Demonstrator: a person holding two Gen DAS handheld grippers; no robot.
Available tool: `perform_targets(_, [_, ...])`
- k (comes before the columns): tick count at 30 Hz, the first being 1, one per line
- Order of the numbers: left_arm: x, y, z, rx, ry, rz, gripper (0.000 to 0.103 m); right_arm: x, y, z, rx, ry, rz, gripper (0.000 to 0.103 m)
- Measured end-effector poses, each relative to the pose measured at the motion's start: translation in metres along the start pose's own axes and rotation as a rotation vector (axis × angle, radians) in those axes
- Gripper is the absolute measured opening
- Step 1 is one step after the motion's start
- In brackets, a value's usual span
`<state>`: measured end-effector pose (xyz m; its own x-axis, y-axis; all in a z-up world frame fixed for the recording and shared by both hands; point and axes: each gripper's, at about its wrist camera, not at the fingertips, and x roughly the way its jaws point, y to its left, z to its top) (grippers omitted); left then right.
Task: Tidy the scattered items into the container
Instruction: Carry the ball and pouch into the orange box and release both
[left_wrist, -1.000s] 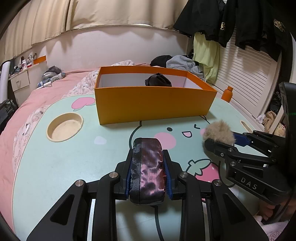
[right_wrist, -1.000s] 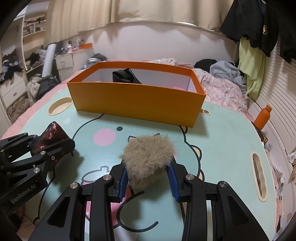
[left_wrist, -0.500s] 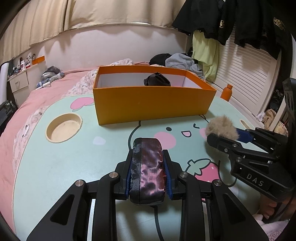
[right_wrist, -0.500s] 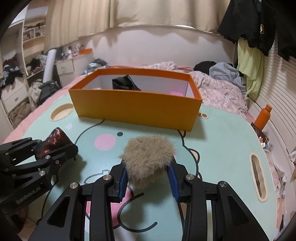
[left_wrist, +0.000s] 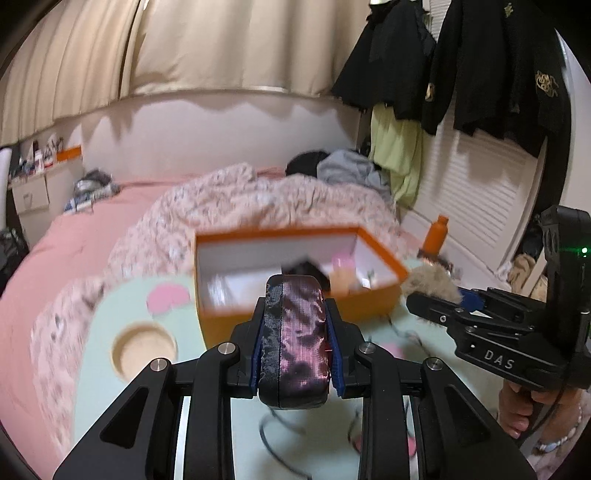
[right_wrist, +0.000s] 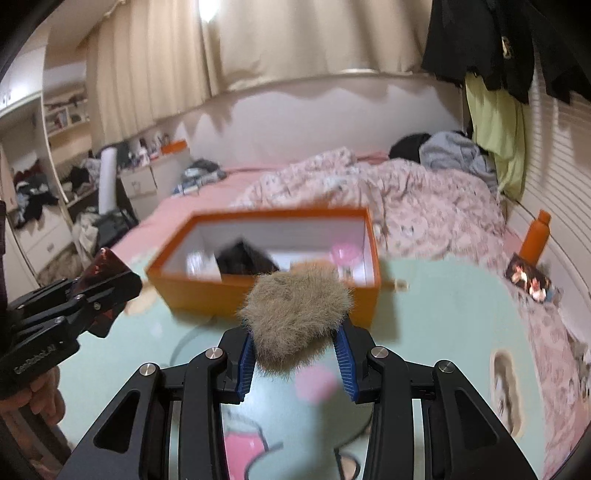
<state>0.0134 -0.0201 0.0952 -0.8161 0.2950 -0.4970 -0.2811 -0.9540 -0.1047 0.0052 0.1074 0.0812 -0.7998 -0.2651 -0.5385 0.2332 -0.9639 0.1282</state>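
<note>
My left gripper (left_wrist: 294, 328) is shut on a dark pouch with a shiny pink pattern (left_wrist: 297, 332), held above the table just short of the orange box (left_wrist: 362, 299). My right gripper (right_wrist: 297, 345) is shut on a tan furry ball (right_wrist: 295, 314), also raised in front of the orange box (right_wrist: 258, 295). Each gripper shows in the other's view: the right one with the furry ball (left_wrist: 430, 286) at the right, the left one with the pouch (right_wrist: 105, 269) at the left. The box holds a black item (right_wrist: 245, 260) and a pink item (right_wrist: 345, 254).
The mint cartoon table (right_wrist: 443, 314) has a round cup recess (left_wrist: 144, 349) at the left and an oval slot (right_wrist: 506, 387) at the right. An orange bottle (right_wrist: 535, 236) and a photo (right_wrist: 530, 280) lie at the right edge. A bed with a pink quilt (right_wrist: 406, 199) lies behind.
Both grippers have risen and moved forward toward the orange box with their items; the box's inside is now seen from above. The views are motion-blurred.
</note>
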Motion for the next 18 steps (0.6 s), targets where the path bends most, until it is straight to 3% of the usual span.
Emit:
perform_targets(4, [0.012, 0.001, 0.031, 0.031, -0.027, 0.012, 0.029, 0.01, 0.003, 0.035, -0.044, -0.035, -0.021, 0.037])
perform_targets(8, [0.042, 0.007, 0.049, 0.009, 0.02, -0.016, 0.029, 0.042, -0.001, 0.058, -0.038, 0.015, -0.021, 0.037])
perform_targets(13, [0.08, 0.016, 0.042, -0.032, 0.104, -0.011, 0.029, 0.086, -0.011, 0.054, -0.008, 0.125, -0.031, 0.037])
perform_targets(18, [0.09, 0.025, 0.034, -0.064, 0.124, -0.019, 0.029, 0.1, -0.017, 0.047, 0.009, 0.164, -0.032, 0.037])
